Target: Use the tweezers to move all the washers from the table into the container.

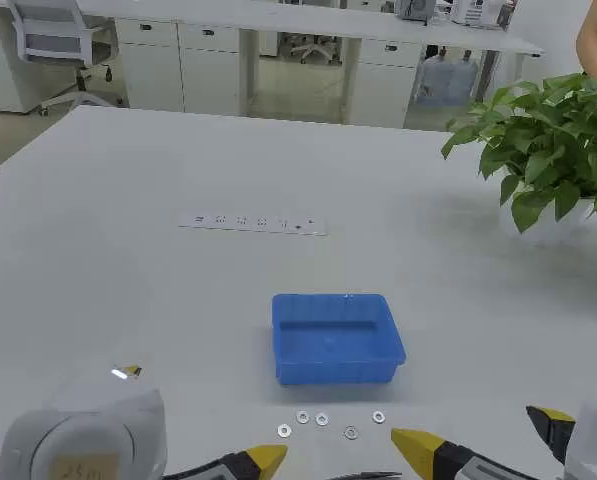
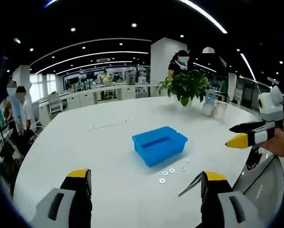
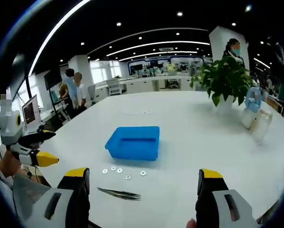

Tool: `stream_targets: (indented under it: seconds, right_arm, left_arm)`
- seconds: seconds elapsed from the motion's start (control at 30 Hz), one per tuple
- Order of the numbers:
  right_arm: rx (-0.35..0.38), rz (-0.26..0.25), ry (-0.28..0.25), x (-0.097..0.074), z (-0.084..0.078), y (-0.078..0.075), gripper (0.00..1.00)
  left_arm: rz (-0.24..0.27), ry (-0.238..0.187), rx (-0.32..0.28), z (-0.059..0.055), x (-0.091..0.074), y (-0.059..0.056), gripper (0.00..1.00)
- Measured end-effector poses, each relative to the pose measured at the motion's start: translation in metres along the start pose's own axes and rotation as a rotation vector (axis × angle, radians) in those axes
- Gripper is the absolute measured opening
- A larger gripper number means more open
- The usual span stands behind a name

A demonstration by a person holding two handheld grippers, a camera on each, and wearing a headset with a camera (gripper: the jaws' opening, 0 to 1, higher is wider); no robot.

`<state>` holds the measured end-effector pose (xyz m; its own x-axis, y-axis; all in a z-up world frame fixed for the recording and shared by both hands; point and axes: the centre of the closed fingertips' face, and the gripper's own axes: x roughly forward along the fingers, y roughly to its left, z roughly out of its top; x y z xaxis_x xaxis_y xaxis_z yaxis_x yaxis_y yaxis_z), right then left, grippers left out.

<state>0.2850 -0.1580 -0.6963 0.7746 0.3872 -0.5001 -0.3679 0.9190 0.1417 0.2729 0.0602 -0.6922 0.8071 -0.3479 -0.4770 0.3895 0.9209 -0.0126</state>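
Note:
A blue container (image 1: 338,340) sits on the white table (image 1: 178,290). Several small metal washers (image 1: 322,419) lie in a loose row just in front of it. Thin tweezers (image 3: 119,193) rest on the table nearer me than the washers, also seen as the tweezers (image 1: 363,476) at the bottom edge. My left gripper (image 1: 198,415) hovers open at the lower left, holding nothing. My right gripper (image 1: 483,428) is open at the lower right, also bare. In the left gripper view, the container (image 2: 159,144), washers (image 2: 172,170) and tweezers (image 2: 190,184) lie ahead of the open jaws.
A leafy plant (image 1: 553,150) in a white pot stands at the far right of the table. A flat white power strip (image 1: 253,223) lies beyond the container. Bottles (image 3: 253,111) stand near the plant. People stand around the table's far sides.

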Motion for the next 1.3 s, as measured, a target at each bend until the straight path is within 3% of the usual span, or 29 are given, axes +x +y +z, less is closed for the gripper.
stream_targets:
  seconds: [0.23, 0.83, 1.2, 1.27, 1.3]
  right_arm:
    - [-0.003, -0.001, 0.000, 0.000, 0.001, 0.000, 0.93]
    - [0.001, -0.005, -0.011, -0.002, 0.003, -0.002, 0.93]
    - [0.021, -0.001, 0.014, 0.002, -0.006, -0.002, 0.93]
    - [0.020, 0.002, 0.022, 0.003, -0.008, -0.002, 0.93]
    - [0.021, 0.005, 0.028, 0.003, -0.009, -0.002, 0.93]
  left_arm:
    - [-0.012, -0.030, -0.017, 0.006, -0.002, -0.002, 0.99]
    - [-0.012, -0.006, 0.014, 0.001, 0.000, -0.001, 0.97]
    - [-0.142, 0.041, 0.054, -0.008, 0.011, -0.026, 0.78]
    - [-0.194, 0.059, 0.070, -0.011, 0.014, -0.034, 0.72]
    - [-0.188, 0.061, 0.068, -0.010, 0.016, -0.034, 0.70]
